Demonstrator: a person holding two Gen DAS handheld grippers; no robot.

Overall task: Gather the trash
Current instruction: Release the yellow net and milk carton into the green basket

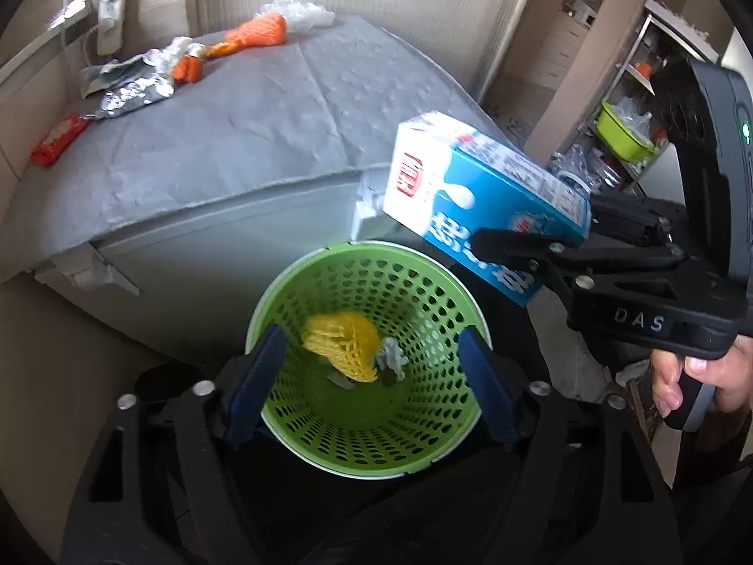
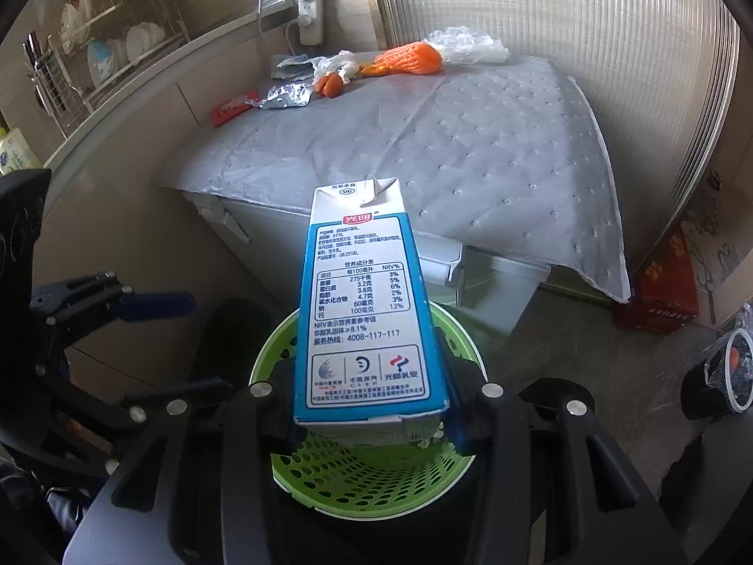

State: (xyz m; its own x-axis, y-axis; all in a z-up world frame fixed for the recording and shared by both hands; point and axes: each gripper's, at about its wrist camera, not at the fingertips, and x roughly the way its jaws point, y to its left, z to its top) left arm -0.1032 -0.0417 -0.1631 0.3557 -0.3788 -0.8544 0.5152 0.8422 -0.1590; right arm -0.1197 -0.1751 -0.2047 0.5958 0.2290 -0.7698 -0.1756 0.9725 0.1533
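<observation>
A green perforated basket (image 1: pixel 353 423) stands on the floor in front of the table; a yellow foam net (image 1: pixel 339 343) and a pale crumpled scrap (image 1: pixel 390 360) lie inside it. My left gripper (image 1: pixel 372 334) hangs open over the basket mouth with nothing between its blue pads. My right gripper (image 2: pixel 372 419) is shut on the base of a blue-and-white milk carton (image 2: pixel 362 301), held tilted over the basket (image 2: pixel 367 480). In the left wrist view the carton (image 1: pixel 470 188) sits above the basket's right rim. An orange foam net (image 2: pixel 409 59), a foil wrapper (image 2: pixel 287 94) and a red wrapper (image 2: pixel 230 108) lie on the table's far side.
The table wears a grey dimpled pad (image 2: pixel 470 141). Clear plastic (image 2: pixel 466 44) lies at its back edge. A power strip (image 2: pixel 310 14) hangs on the wall, and a dish rack (image 2: pixel 103 56) stands at left. On the floor at right are a red box (image 2: pixel 663 287) and a dark bin (image 2: pixel 724 376).
</observation>
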